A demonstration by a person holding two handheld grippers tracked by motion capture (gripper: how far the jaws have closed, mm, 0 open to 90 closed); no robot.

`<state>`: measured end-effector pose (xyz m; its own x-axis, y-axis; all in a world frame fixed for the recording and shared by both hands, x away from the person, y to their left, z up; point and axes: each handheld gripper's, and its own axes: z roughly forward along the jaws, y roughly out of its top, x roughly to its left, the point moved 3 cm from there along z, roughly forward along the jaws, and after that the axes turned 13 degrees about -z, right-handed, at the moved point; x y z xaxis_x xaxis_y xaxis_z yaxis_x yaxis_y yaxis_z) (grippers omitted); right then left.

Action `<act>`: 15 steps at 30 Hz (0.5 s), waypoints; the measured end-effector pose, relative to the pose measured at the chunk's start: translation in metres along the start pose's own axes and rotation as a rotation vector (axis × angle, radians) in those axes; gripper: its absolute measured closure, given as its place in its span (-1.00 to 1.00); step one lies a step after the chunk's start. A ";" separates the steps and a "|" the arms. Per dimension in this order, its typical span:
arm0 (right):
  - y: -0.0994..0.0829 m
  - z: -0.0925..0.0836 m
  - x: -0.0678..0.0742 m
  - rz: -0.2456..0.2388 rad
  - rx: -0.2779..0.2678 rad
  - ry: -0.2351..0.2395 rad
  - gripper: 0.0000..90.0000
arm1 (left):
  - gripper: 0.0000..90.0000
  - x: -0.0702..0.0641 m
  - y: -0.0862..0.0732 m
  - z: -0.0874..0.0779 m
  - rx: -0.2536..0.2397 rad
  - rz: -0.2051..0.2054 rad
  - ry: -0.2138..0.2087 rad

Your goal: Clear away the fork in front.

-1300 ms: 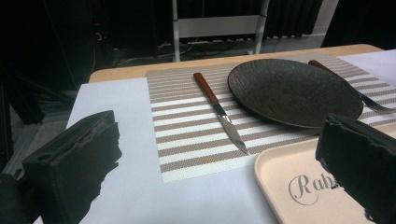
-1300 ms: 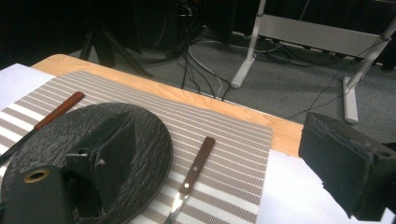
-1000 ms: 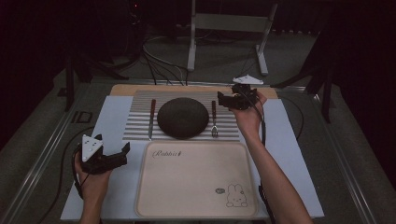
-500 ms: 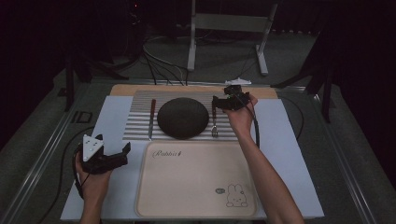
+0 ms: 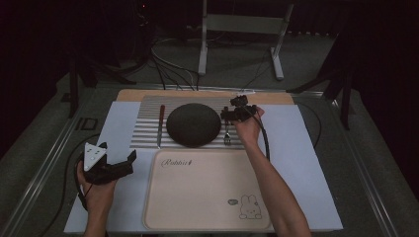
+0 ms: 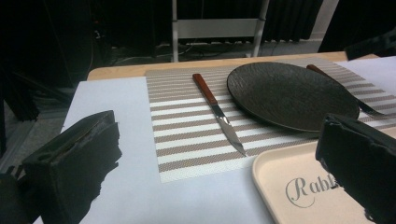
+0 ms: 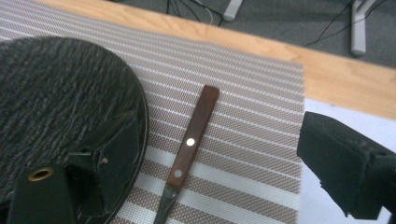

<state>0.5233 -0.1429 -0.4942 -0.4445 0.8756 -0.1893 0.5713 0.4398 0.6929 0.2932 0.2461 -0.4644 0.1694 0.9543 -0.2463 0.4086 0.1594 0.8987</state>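
Right gripper (image 5: 232, 114) sits just right of centre in the high view, jaws spread wide, poised right over the fork (image 5: 227, 132). In the right gripper view the wooden handle (image 7: 189, 140) runs up the middle of the frame, squarely between the two black jaws, with the plate (image 7: 60, 107) filling the left side. The fork lies flat on the striped mat (image 5: 148, 123), just beside the plate's right edge, tines toward the tray (image 5: 207, 192) lower down.

Looks like the approach step: lined up, nothing gripped yet. The next move calls for a straight drop until the jaws straddle the handle, then a close across its narrow width, keeping the left jaw off the plate rim, which is close by.

Left gripper (image 5: 111, 168) waits at lower left of the high view, jaws also apart and holding nothing, over the white surface (image 5: 306, 163). Its own view has the knife (image 6: 219, 114) centre frame, on the mat left of the plate.
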 end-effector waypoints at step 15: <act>-0.015 0.035 0.002 0.046 0.103 0.067 -0.04 | -0.99 0.000 0.000 0.000 0.000 -0.005 -0.003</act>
<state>0.5377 -0.1413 -0.5293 -0.4592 0.8816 -0.1090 0.6589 0.4204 0.6238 0.2928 0.2463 -0.4646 0.1702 0.9527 -0.2517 0.4090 0.1641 0.8977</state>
